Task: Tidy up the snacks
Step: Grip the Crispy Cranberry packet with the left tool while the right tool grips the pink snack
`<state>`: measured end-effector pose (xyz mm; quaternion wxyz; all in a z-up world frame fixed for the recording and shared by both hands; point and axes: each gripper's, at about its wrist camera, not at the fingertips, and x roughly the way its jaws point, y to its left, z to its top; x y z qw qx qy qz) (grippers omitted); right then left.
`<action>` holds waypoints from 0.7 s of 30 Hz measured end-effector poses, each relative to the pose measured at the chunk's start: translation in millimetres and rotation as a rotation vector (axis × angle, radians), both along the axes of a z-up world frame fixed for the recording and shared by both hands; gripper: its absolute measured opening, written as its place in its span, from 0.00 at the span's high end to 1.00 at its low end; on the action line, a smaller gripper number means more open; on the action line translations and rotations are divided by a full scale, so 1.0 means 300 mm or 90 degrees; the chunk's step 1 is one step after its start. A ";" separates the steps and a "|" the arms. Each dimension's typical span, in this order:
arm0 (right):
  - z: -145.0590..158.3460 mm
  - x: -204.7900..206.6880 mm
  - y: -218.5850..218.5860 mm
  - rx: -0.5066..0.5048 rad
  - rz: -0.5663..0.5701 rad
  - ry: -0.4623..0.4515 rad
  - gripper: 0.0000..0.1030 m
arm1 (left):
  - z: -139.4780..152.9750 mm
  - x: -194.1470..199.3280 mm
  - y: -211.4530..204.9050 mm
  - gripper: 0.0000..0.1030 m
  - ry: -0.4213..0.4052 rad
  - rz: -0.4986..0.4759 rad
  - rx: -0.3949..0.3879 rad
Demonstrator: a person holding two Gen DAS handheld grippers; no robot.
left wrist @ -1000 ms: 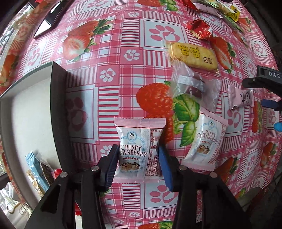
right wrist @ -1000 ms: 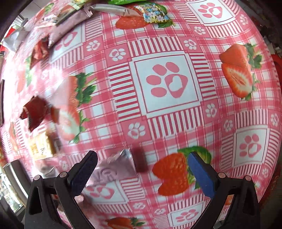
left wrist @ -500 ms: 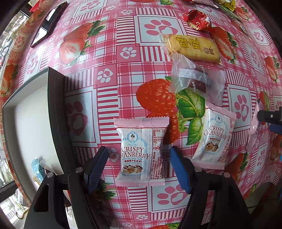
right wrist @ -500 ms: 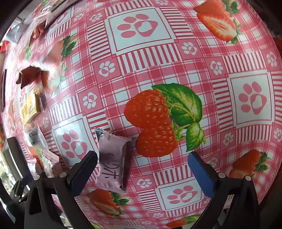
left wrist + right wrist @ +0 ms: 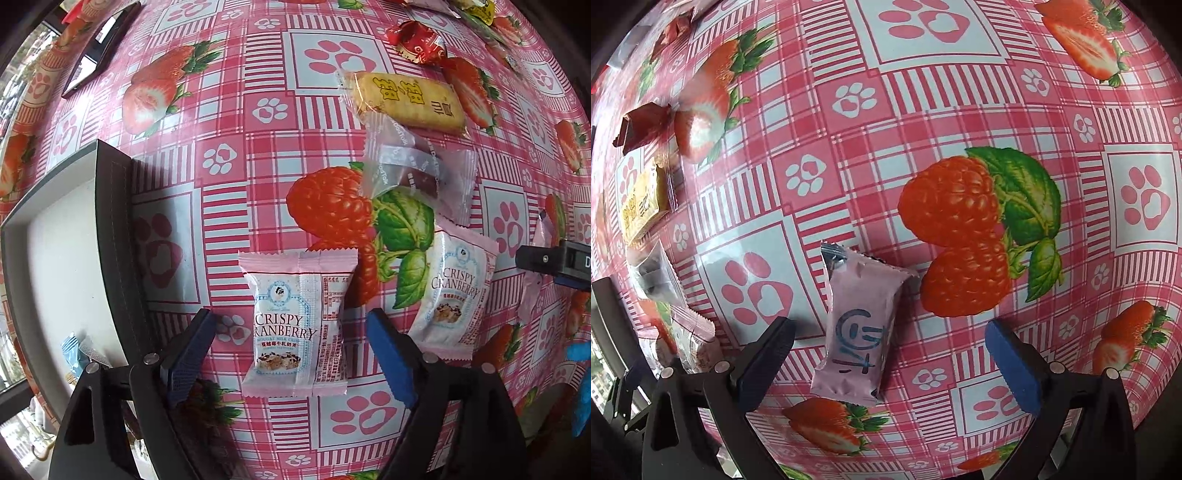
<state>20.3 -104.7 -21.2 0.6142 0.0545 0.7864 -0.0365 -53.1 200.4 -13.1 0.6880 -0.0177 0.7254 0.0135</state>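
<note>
Crinkly plastic, light and slippery: the cranberry packet [image 5: 297, 328] at lower centre sits between the open left gripper [image 5: 291, 354] (pinch its puffy middle); the right gripper [image 5: 890, 363] gapes around the pink packet [image 5: 858, 330].

A cranberry packet [image 5: 297, 328] lies right of the box [image 5: 110, 236], a second packet [image 5: 452, 295] farther right.

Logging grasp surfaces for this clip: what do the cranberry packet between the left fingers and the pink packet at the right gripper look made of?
Cranberry packet: likely thin plastic film, semi-gloss, with zigzag crimped ends and a back seam. Pink packet: matte film; silvery lining shows at its top corner.
</note>
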 end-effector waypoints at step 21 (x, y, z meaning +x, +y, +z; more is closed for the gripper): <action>0.125 -0.079 0.192 0.090 0.113 -0.058 0.76 | 0.136 -0.110 -0.060 0.58 -0.060 -0.033 -0.050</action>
